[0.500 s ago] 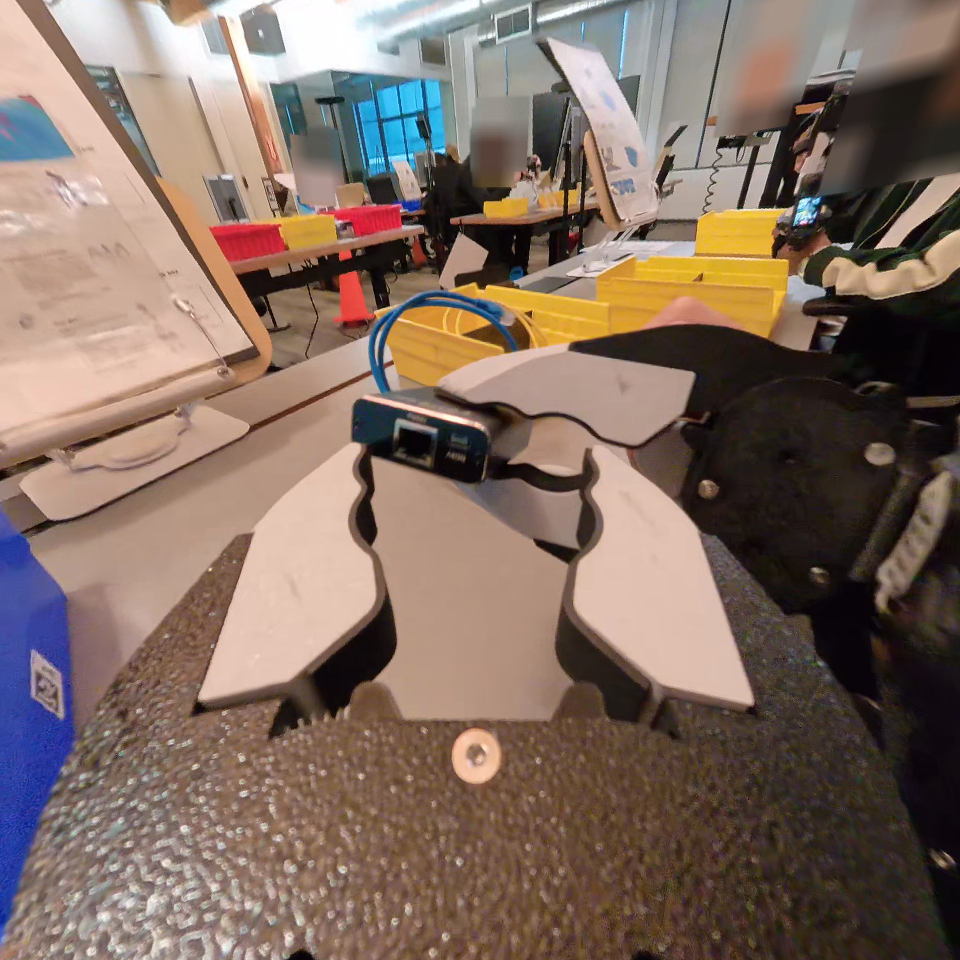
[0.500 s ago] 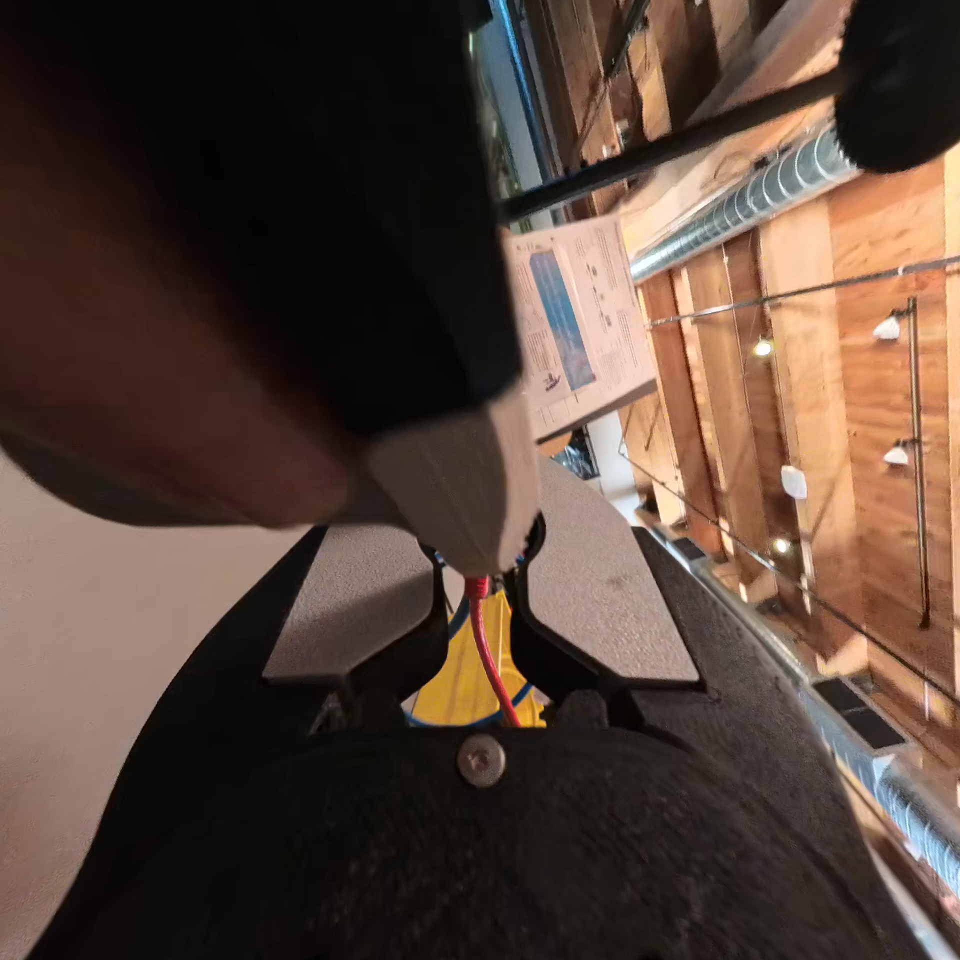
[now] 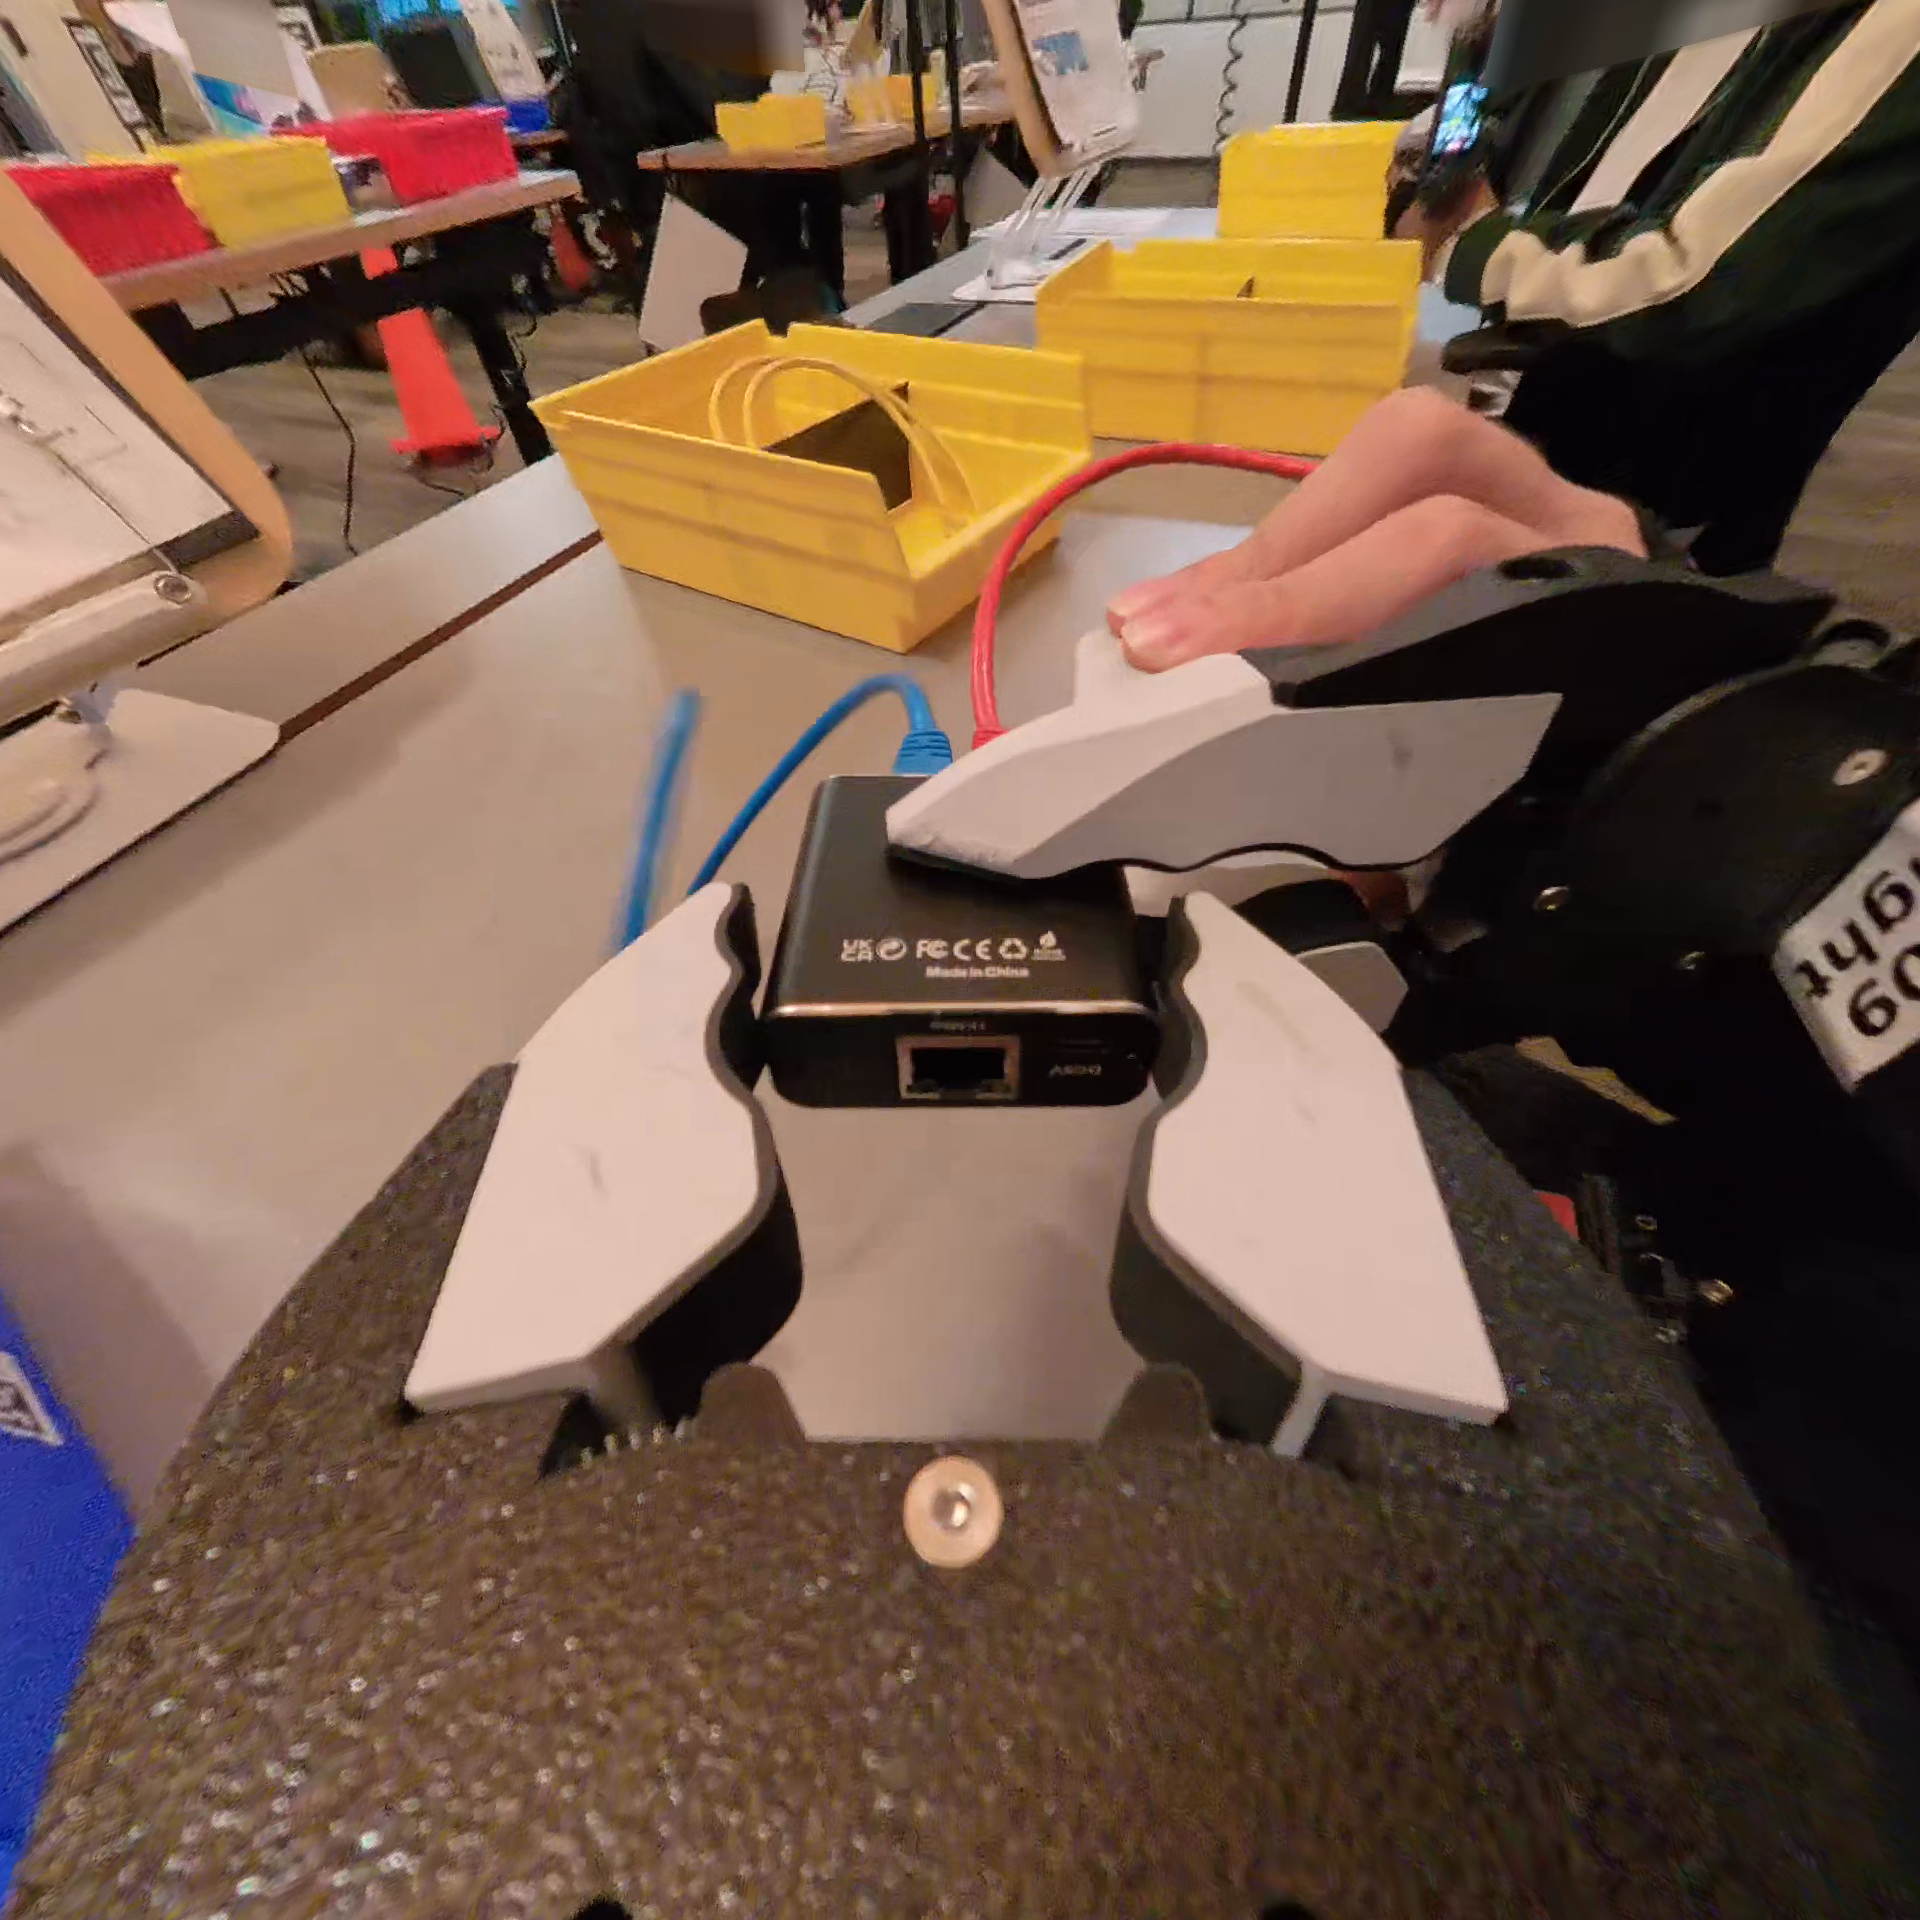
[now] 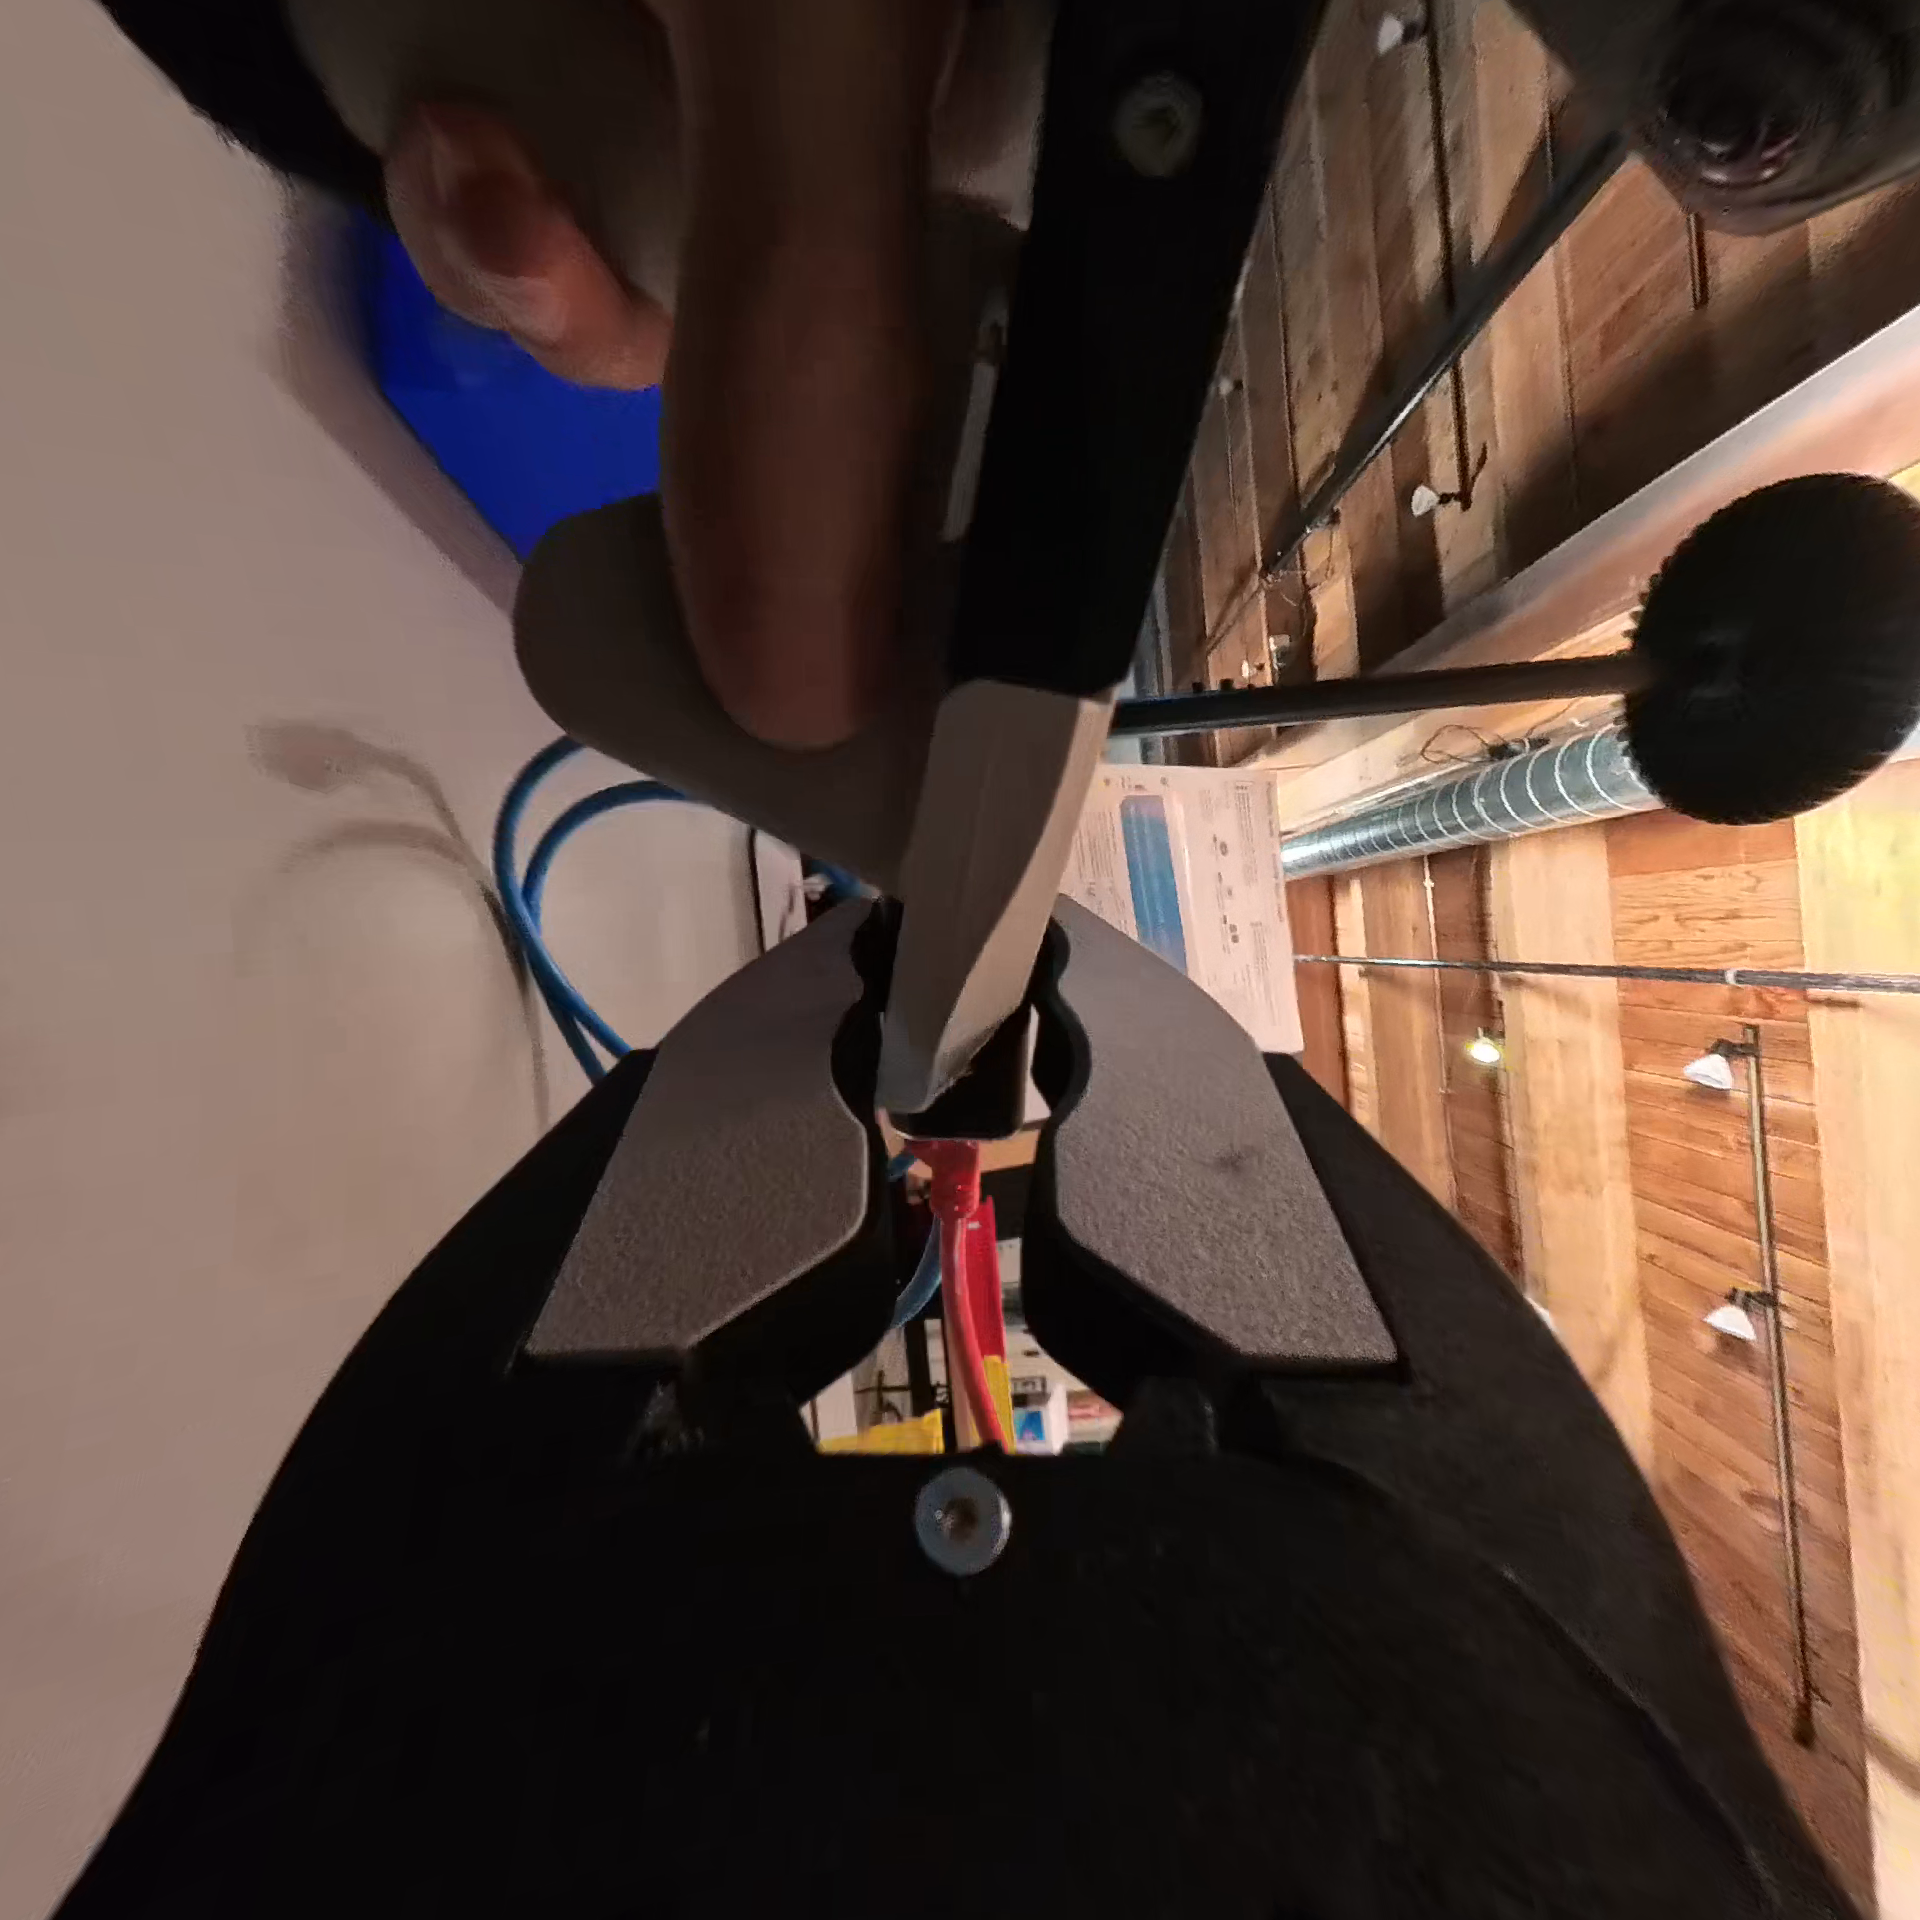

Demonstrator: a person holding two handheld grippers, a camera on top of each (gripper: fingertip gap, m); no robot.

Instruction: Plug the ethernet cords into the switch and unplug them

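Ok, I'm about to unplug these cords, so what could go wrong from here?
The left tongs grip the switch only at their tips, so it may slip out. The right tongs pinch the switch's far end right beside the plugs of the red cord and blue cord, so they may snag a cord or block access.

Left wrist view: low over the grey table (image 3: 436,831), close, facing forward across it toward far yellow bins (image 3: 790,488). Right wrist view: rolled sideways, very close, facing ceiling beams. Both share the black switch (image 3: 945,935), red cord (image 4: 961,1247) and blue cord (image 3: 790,758).
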